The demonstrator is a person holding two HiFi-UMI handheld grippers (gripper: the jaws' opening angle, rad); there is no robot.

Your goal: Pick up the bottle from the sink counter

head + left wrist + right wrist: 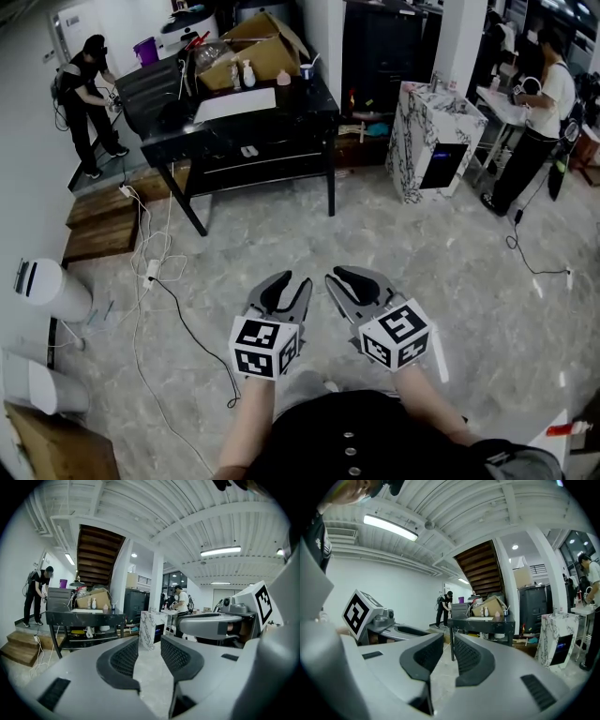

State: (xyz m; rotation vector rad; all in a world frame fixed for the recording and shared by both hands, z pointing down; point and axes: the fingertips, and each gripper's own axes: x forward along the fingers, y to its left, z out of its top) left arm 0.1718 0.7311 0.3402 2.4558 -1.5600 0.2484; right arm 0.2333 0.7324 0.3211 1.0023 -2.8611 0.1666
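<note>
1. Light comes from above and is even and fairly bright. A long ceiling lamp [220, 551] glows white in the left gripper view and a second lamp [390, 527] in the right gripper view, both slightly blown out.
2. In the head view the pale floor [450, 253] gives a soft sheen. Shadows are faint, deepest under the black table [272, 131].
3. All three pictures bend strongly toward the edges, and both gripper views sit in a round frame with black corners.
4. Close to the lens, the left gripper [150, 644] and right gripper [446, 641] look soft. The far room is sharper but small and grainy.
5. Colours are muted, cool grey.
</note>
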